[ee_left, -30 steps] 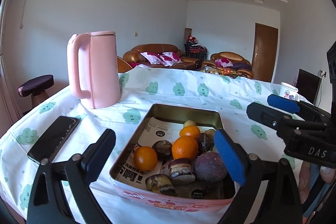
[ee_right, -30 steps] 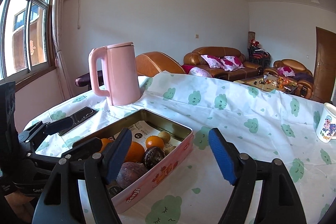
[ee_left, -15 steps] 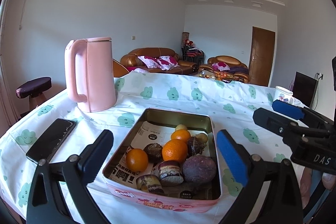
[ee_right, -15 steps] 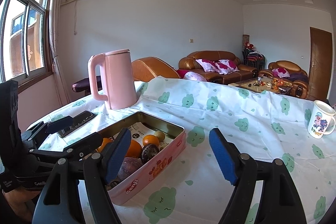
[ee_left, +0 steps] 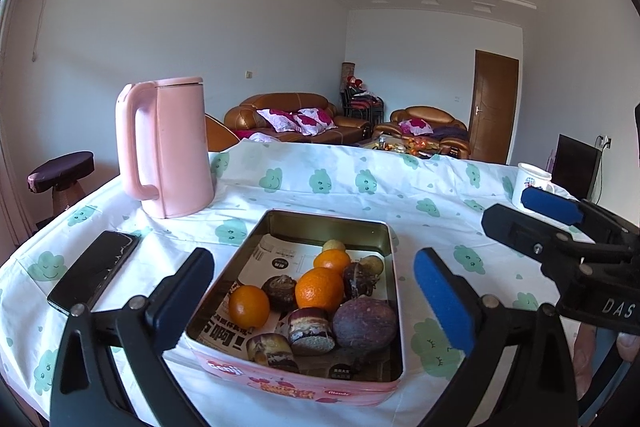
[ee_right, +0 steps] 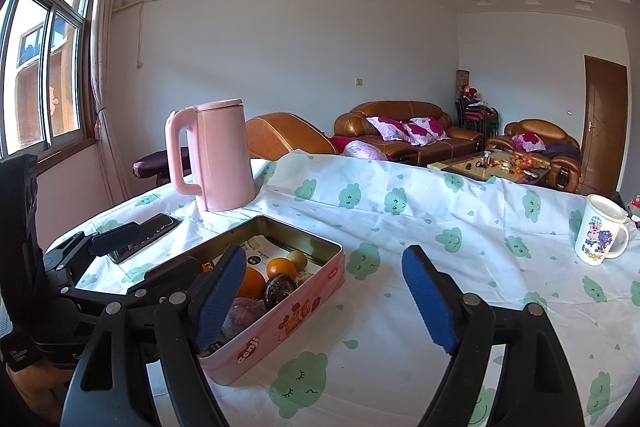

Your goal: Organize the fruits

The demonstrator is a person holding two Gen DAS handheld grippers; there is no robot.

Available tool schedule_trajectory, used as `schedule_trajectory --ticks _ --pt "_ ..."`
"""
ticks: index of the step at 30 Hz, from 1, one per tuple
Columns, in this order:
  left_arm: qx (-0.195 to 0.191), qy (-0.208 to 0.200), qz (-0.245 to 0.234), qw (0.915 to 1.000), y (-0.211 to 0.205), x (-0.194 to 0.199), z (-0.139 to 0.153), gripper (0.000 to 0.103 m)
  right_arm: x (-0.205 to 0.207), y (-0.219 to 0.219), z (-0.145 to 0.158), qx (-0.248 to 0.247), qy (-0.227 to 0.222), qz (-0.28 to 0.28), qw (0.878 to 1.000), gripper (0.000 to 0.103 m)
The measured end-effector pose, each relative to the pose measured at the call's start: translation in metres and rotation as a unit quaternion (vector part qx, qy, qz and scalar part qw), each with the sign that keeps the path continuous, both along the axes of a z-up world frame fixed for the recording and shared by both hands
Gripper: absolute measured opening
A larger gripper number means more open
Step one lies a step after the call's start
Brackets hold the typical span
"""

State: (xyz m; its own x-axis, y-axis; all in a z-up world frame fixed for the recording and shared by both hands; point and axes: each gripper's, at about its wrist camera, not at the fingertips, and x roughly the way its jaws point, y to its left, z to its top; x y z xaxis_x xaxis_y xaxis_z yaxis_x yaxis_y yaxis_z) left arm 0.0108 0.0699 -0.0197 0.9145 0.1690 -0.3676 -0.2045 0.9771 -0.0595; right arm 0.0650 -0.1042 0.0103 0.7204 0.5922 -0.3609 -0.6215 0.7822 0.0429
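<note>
A pink rectangular tin stands on the table and holds several oranges, a purple passion fruit, dark round fruits and wrapped cake rolls on printed paper. My left gripper is open and empty, its fingers on either side of the tin's near end, above it. My right gripper is open and empty, to the right of the tin over the tablecloth. The right gripper also shows at the right edge of the left wrist view.
A pink kettle stands behind the tin at the left. A black phone lies left of the tin. A white printed mug stands at the far right. The table has a white cloth with green clouds.
Both grippers have pulled back and risen a little, so the tin sits lower and farther in both views. Both stay open. Nothing in the tin has moved.
</note>
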Motion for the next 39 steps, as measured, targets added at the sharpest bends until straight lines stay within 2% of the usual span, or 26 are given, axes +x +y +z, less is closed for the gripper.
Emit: schedule_trajectory --ticks 20,39 --pt "0.018 -0.003 0.018 0.9997 -0.002 -0.001 0.009 0.103 0.0 -0.009 0.006 -0.003 -0.001 -0.011 1.0 0.082" --pt "0.003 -0.013 0.022 0.9997 0.0 0.001 0.009 0.103 0.006 -0.022 0.0 0.0 0.008 -0.026 1.0 0.082"
